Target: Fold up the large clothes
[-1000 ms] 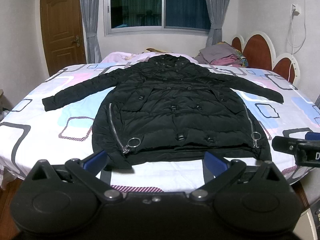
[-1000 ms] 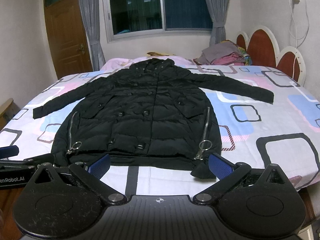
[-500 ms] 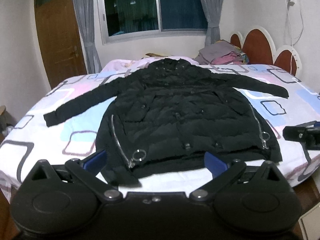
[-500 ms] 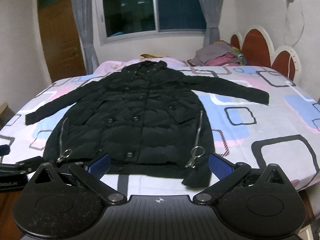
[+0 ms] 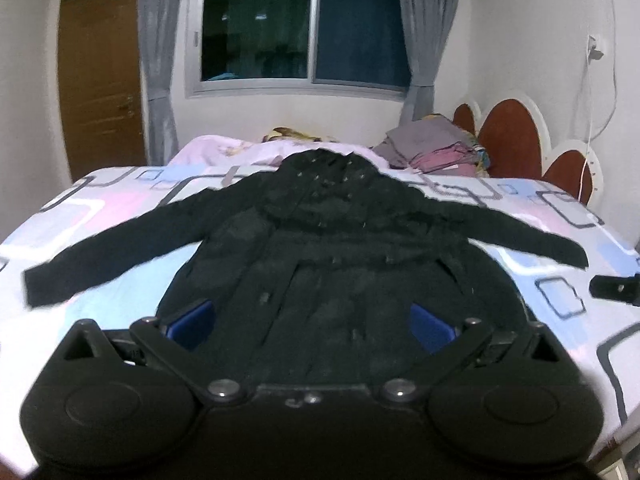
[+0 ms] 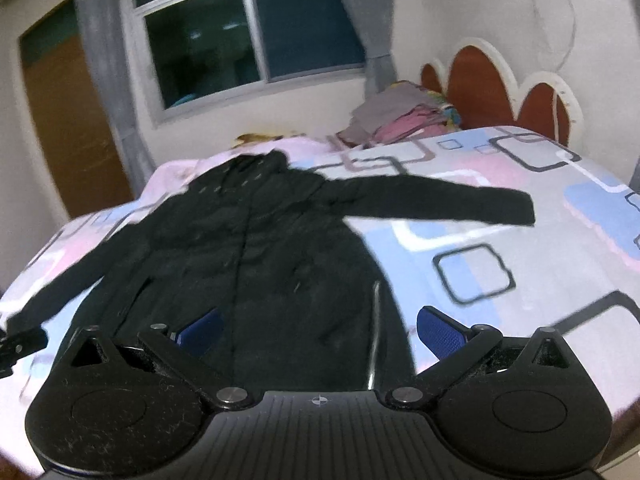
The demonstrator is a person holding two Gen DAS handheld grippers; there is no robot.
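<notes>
A long black padded coat (image 5: 332, 264) lies flat, front up, on the bed, hood toward the window and both sleeves spread out; it also shows in the right wrist view (image 6: 248, 256). My left gripper (image 5: 312, 322) is open and empty, above the coat's lower body. My right gripper (image 6: 318, 330) is open and empty over the coat's lower right side, by the zipper (image 6: 374, 332). The right sleeve (image 6: 440, 202) stretches out to the right. The coat's hem is hidden below both grippers.
The bed sheet (image 5: 100, 208) is white with pink and blue squares. A pile of folded clothes (image 5: 432, 148) lies at the far right by the red headboard (image 5: 508, 136). A window, curtains and a brown door (image 5: 100, 80) stand behind the bed.
Both grippers have moved forward from the bed's foot to over the coat's lower part. The right view has tilted and swung toward the coat's right side. Both stay open.
</notes>
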